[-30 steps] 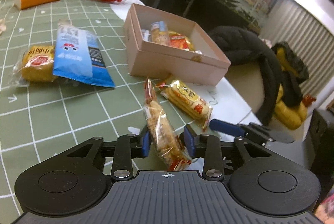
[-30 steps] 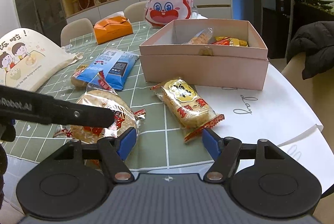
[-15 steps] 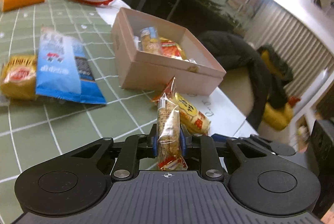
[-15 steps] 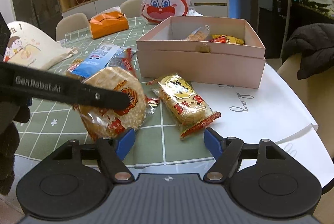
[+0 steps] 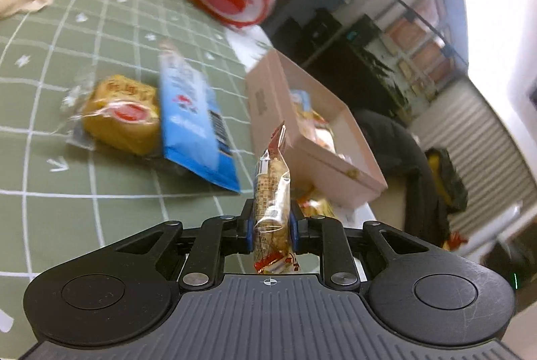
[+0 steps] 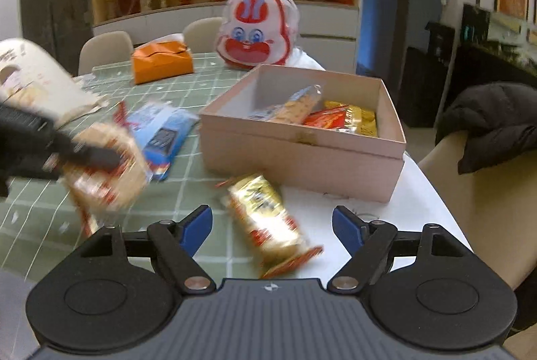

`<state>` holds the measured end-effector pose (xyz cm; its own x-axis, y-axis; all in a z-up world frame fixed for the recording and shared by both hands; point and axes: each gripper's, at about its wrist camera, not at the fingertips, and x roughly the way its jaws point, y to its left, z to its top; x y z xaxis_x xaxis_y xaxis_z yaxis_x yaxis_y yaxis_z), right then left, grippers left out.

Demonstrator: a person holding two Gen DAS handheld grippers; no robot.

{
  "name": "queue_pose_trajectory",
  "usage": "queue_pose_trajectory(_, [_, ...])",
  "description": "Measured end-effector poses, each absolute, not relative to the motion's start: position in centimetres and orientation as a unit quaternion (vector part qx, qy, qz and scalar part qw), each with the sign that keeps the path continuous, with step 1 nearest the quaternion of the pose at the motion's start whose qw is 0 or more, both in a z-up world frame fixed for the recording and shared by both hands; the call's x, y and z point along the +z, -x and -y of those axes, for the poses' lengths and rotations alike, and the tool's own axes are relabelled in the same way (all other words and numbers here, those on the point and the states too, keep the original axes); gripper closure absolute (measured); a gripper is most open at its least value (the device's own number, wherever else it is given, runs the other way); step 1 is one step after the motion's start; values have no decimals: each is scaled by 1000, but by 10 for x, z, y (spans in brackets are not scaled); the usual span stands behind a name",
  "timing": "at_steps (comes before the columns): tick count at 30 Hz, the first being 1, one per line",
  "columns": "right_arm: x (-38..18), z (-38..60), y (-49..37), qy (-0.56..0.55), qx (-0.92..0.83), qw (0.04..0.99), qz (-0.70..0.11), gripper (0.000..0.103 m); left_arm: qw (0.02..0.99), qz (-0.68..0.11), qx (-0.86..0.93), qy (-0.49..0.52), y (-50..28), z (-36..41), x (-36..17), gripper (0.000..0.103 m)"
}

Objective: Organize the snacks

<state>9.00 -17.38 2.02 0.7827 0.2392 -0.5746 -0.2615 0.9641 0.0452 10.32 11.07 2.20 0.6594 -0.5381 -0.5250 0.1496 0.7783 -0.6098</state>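
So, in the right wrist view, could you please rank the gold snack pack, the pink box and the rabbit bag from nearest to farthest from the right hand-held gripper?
1. Gold snack pack: on the table, just ahead of the open right hand-held gripper, between its fingers.
2. Pink box: behind the pack, slightly right.
3. Rabbit bag: farthest, beyond the box at the table's far side.

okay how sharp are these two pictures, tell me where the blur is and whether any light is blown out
Left wrist view: the left gripper and its clamped rice cracker packet are sharp, the blue packet and pink box behind smear, and the window at upper right is blown out. Right wrist view: the cracker packet at left and the gold packet streak; the box is sharper.
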Motion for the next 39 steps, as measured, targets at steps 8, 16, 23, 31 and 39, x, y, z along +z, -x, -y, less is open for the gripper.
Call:
queue_pose_trajectory(8, [0,189,-110,-34,139,919,-368,24,882,-374,-239,161,-85,-61,30,79])
queue_pose_trajectory(16, [-1,182,-87,27,133,921,-366,24,878,-381,-220,186,-83,-81,30,80])
queue_pose_trajectory(23, [1,163,-99,55,122,935,-328,14,875,-375,-165,258,-95,-118,24,80])
queue_pose_trajectory(31, [3,151,-100,28,218,898,-380,14,864,-396,-180,255,-99,-110,16,80])
queue_pose_trajectory(39, [16,145,-104,32,147,924,-352,14,863,-398,-186,248,-98,-103,16,80])
